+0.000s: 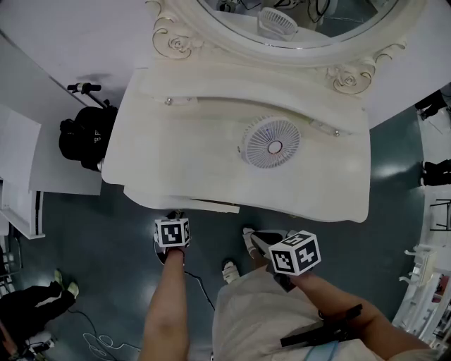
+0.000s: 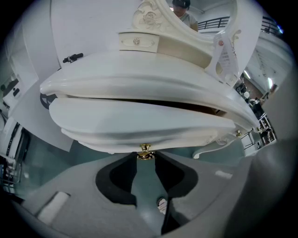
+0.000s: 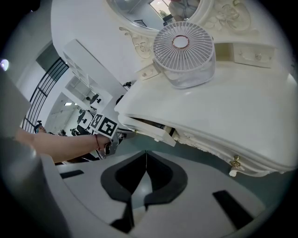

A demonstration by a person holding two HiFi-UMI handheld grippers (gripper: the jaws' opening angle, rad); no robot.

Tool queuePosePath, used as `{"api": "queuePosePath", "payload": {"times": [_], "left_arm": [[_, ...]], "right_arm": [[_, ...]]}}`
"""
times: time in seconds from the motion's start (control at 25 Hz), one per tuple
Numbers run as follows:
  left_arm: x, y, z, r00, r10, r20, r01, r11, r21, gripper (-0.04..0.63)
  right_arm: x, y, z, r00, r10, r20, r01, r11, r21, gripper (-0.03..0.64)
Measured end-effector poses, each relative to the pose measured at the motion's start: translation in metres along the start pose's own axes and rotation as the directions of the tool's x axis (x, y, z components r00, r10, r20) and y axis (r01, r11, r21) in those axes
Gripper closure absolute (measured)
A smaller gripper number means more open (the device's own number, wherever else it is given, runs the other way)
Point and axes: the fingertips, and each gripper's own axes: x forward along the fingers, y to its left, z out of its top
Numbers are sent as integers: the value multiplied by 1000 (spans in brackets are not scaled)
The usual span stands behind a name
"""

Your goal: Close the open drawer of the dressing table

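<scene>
Hand-held gripper on the left (image 2: pixel 145 157) has its dark jaws about half apart and closed round a small brass knob (image 2: pixel 145 149), which sits right at the fingertips. The knob is fixed to the curved white front of the drawer (image 2: pixel 139 125). That drawer stands partly pulled out from under the left front edge of the ornate white bench (image 1: pixel 211 162), with a dark gap showing above it. The right hand-held gripper (image 3: pixel 146 152) hangs in front of the bench, well apart from the drawer, with its jaws together and nothing between them. A round white fan (image 1: pixel 273 143) stands on the bench top below an oval mirror (image 1: pixel 296 21). The drawer looks like stiff painted wood, probably light for its width and sliding on plain runners. Because it is wide, a push at one end could skew and jam it. The knob is small, smooth and likely slippery, so it makes a poor hold for pushing. A safer contact would be the flat of the drawer front beside the knob, pressed straight in towards the mirror
</scene>
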Motion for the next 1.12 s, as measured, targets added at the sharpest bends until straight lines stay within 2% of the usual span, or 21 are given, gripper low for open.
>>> {"api": "queuePosePath", "payload": {"times": [0.52,1.12], "left_arm": [[11,0,28,999,15,33,-16,1000,8,476],[19,-3,47,1000,-4,22,4,1000,14,471]], "right_arm": [[-3,-12,4,1000,-13,-8,13,1000,15,600],[-1,-16,8,1000,-16,-14,16,1000,24,600]]}}
